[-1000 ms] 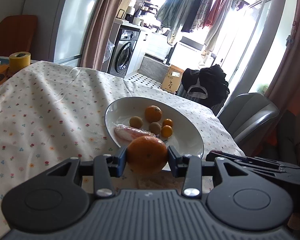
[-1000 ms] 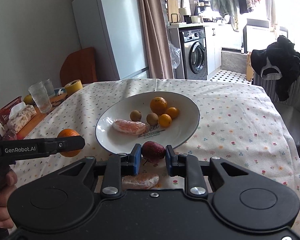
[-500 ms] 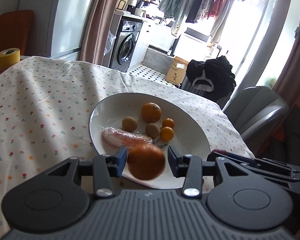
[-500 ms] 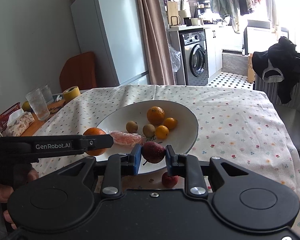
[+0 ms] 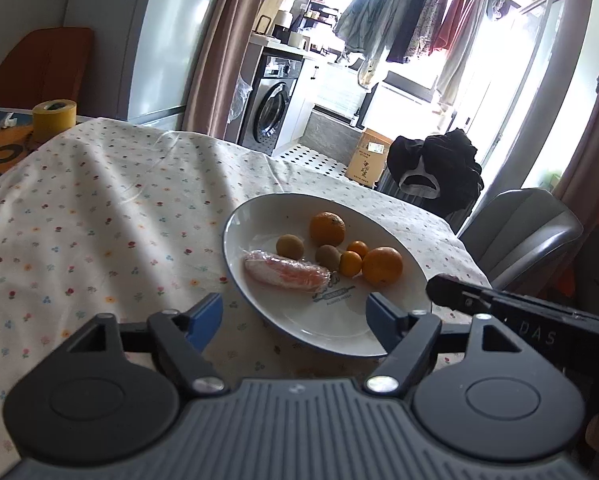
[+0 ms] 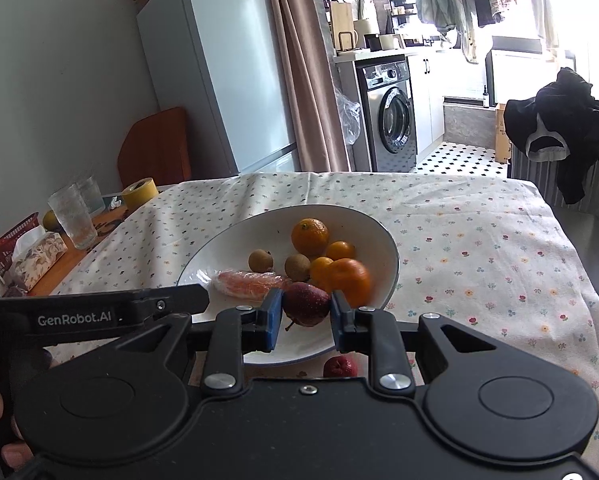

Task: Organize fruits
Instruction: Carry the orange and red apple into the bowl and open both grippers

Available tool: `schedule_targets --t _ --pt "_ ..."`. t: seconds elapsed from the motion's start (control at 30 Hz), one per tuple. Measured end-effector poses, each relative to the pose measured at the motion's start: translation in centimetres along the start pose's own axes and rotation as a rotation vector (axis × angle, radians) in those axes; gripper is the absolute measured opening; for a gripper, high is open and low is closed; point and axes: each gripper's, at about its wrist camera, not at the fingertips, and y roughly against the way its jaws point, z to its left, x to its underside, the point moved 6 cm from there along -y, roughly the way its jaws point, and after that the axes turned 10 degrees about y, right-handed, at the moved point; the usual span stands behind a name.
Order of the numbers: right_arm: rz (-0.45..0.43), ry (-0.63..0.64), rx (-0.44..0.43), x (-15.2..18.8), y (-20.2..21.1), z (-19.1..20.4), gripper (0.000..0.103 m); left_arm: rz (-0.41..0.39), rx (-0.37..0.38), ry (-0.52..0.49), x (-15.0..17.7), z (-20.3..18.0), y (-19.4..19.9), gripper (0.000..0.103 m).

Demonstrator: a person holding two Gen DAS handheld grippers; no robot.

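A white plate on the flowered tablecloth holds two oranges, two small orange fruits, two brown round fruits and a plastic-wrapped orange piece. The nearer orange lies at the plate's right side, blurred in the right wrist view. My left gripper hangs over the plate's near rim, its jaws opening with nothing between them. My right gripper is shut on a dark red fruit above the plate's near edge. A small red fruit lies on the cloth below it.
At the table's left stand a yellow tape roll, drinking glasses, a tissue pack and a red basket. A grey chair stands at the right; a washing machine and hanging clothes lie beyond.
My left gripper moved over the plate and opened; the orange it held dropped out and now lies in the plate. My right gripper advanced toward the plate, still holding the dark red fruit.
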Motion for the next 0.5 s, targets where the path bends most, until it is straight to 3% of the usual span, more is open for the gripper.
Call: schedule_targets --t 0.1,0.2,0.5 --pt "-0.012 -0.002 0.003 -0.3 0.1 0.1 0.028 -0.004 -0.021 0.015 0.2 0.9 0.6 0.084" --pt "-0.062 0.025 0.036 -0.8 0.9 0.5 0.050 -0.008 -0.031 0.036 0.4 1.7 1.2 0.087" --pt "-0.062 0.006 0.043 0.0 2.8 1.1 0.066 0.004 -0.045 0.042 1.3 2.7 2.7 0.096"
